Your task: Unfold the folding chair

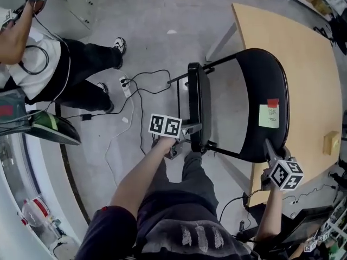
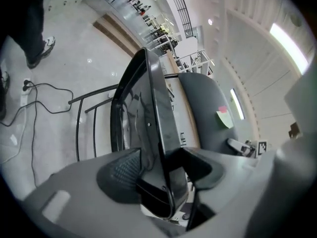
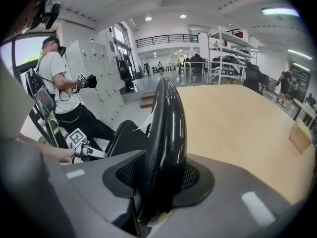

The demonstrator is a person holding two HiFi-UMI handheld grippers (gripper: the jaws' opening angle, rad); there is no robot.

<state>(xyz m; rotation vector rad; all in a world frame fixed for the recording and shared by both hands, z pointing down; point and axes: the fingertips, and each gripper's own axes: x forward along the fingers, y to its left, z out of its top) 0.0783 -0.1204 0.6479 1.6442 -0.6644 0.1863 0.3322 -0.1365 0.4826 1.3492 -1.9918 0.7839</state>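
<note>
The black folding chair (image 1: 260,102) stands part-way open beside the table. Its seat panel (image 1: 196,104) is upright, edge-on in the head view, and the broad backrest carries a green sticky note (image 1: 269,115). My left gripper (image 1: 191,128) grips the seat's near edge; in the left gripper view the seat panel (image 2: 153,133) sits clamped between both pads of that gripper (image 2: 158,177). My right gripper (image 1: 268,145) holds the backrest's near rim. In the right gripper view the glossy backrest edge (image 3: 166,133) runs up from between the pads of the right gripper (image 3: 161,180).
A wooden table (image 1: 303,53) lies right behind the chair, with a small wooden block (image 1: 331,142) on it. Another person (image 1: 49,58) stands at the upper left with grippers. Cables and a power strip (image 1: 126,85) lie on the floor left of the chair.
</note>
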